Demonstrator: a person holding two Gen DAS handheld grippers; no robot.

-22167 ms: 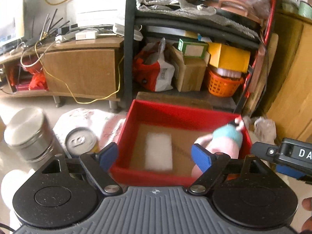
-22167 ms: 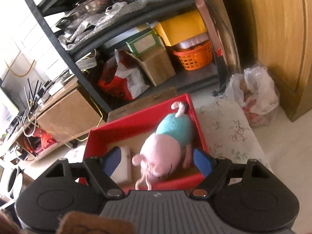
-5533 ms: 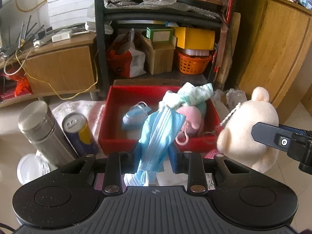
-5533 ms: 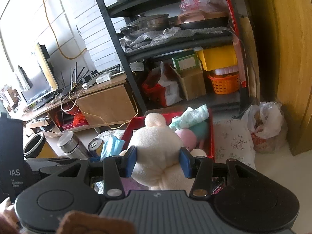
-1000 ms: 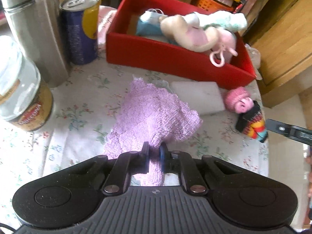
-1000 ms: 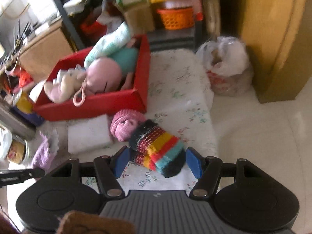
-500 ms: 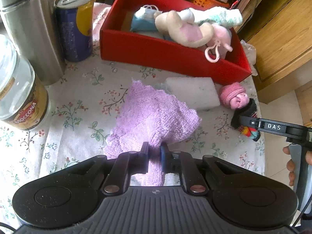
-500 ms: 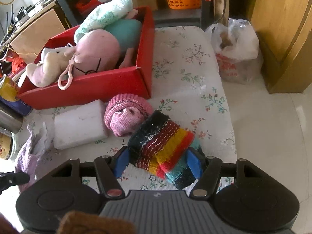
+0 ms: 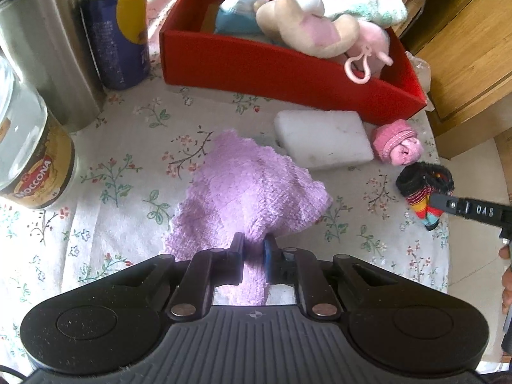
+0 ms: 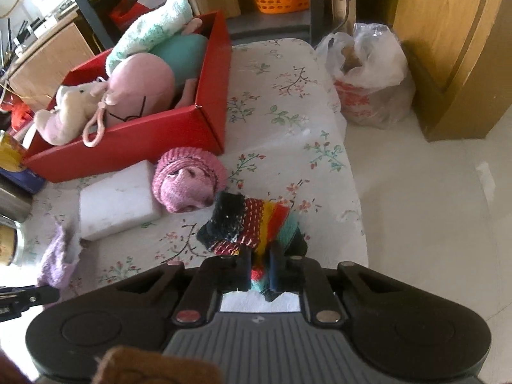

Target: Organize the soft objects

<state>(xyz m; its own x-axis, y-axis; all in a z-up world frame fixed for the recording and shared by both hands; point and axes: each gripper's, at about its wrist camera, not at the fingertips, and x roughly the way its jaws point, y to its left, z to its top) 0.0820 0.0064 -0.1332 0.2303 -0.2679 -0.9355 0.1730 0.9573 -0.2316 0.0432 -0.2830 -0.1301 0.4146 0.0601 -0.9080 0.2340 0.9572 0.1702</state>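
Observation:
My left gripper (image 9: 254, 249) is shut on a purple knitted cloth (image 9: 252, 192) that lies bunched on the floral tablecloth. My right gripper (image 10: 260, 262) is shut on a striped multicoloured sock (image 10: 252, 224), also seen at the right in the left wrist view (image 9: 424, 185). A red box (image 9: 288, 67) at the back holds a pink plush toy (image 10: 140, 83), a cream plush (image 9: 307, 28), a mint sock (image 10: 147, 32) and a blue mask (image 9: 236, 16). A white sponge (image 9: 323, 137) and a rolled pink sock (image 9: 396, 145) lie in front of the box.
A steel flask (image 9: 48, 51), a blue and yellow can (image 9: 118, 28) and a glass coffee jar (image 9: 28, 150) stand at the left. A plastic bag (image 10: 371, 80) sits on the floor by a wooden cabinet (image 10: 454, 48). The table edge (image 10: 355, 176) runs at the right.
My right gripper has closed on the striped sock, which it only straddled before. My left gripper has kept its hold on the purple cloth and moved a little forward.

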